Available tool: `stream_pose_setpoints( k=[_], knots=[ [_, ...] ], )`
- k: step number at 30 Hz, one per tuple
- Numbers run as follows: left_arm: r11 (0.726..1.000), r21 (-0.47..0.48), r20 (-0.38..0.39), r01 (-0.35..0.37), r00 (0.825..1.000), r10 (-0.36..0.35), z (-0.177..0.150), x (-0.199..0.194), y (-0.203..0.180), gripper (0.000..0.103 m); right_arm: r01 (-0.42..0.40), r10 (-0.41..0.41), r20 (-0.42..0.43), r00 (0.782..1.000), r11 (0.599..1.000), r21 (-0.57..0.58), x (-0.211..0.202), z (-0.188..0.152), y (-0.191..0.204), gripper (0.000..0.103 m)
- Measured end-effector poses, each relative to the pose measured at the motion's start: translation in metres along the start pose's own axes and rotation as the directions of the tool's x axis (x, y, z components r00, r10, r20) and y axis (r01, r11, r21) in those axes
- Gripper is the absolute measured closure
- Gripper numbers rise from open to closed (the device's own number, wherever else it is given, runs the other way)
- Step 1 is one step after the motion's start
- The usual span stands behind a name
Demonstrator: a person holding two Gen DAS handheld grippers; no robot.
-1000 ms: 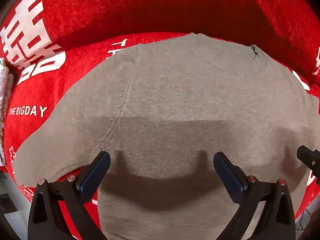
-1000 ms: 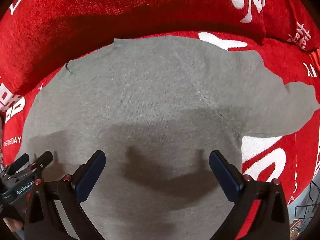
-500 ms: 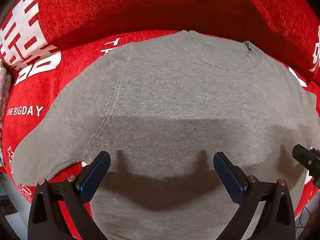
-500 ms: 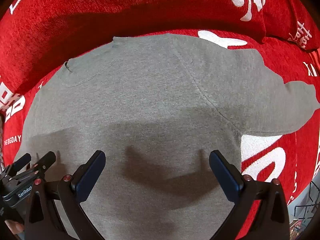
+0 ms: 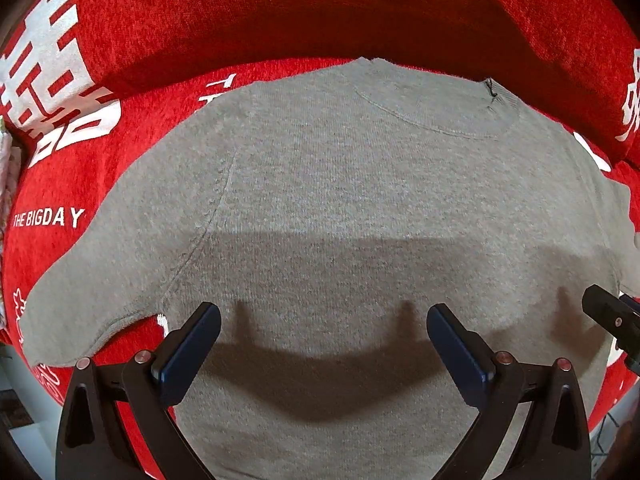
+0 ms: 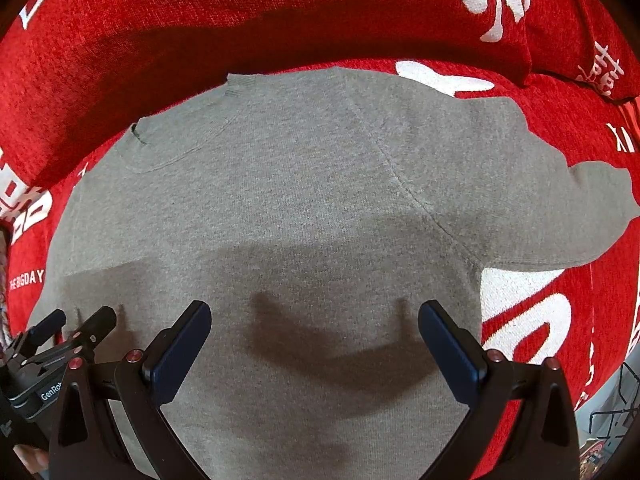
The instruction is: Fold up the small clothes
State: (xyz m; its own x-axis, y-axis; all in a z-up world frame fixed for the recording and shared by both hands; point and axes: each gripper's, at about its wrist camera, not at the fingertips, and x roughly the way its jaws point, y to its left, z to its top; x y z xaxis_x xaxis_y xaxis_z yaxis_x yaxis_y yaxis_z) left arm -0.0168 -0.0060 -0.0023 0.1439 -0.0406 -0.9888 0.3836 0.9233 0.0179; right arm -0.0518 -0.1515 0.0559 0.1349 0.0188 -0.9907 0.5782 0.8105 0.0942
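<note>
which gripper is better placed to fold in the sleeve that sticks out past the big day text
Left. The left hand-held gripper hovers open nearest that sleeve of the grey shirt; the right hand-held gripper is across the shirt by the other sleeve.

The lower hem of the grey sweater (image 5: 340,200) was cut off by the bottom edge in both wrist views, behind the gripper frames. Its right sleeve was cropped at the right edge of the left wrist view. Of the right gripper (image 5: 612,320), only one dark fingertip was seen there, so its jaws could not be judged from that view. The white characters on the red blanket (image 6: 280,12) were partly covered by the sweater or clipped at the rim.
</note>
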Motion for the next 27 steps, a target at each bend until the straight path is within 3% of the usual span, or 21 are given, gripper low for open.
stream_pose_setpoints(
  k=[7, 27],
  knots=[
    [1.0, 0.002, -0.004, -0.004, 1.0, 0.004, 0.0, 0.006, 0.005, 0.0, -0.013, 0.013, 0.005, 1.0, 1.0, -0.009, 0.005, -0.006, -0.018, 0.0],
    [1.0, 0.004, -0.003, -0.007, 1.0, 0.007, -0.004, 0.015, 0.001, 0.0, -0.014, 0.014, -0.002, 1.0, 1.0, -0.011, 0.008, -0.007, -0.016, 0.0]
  ],
)
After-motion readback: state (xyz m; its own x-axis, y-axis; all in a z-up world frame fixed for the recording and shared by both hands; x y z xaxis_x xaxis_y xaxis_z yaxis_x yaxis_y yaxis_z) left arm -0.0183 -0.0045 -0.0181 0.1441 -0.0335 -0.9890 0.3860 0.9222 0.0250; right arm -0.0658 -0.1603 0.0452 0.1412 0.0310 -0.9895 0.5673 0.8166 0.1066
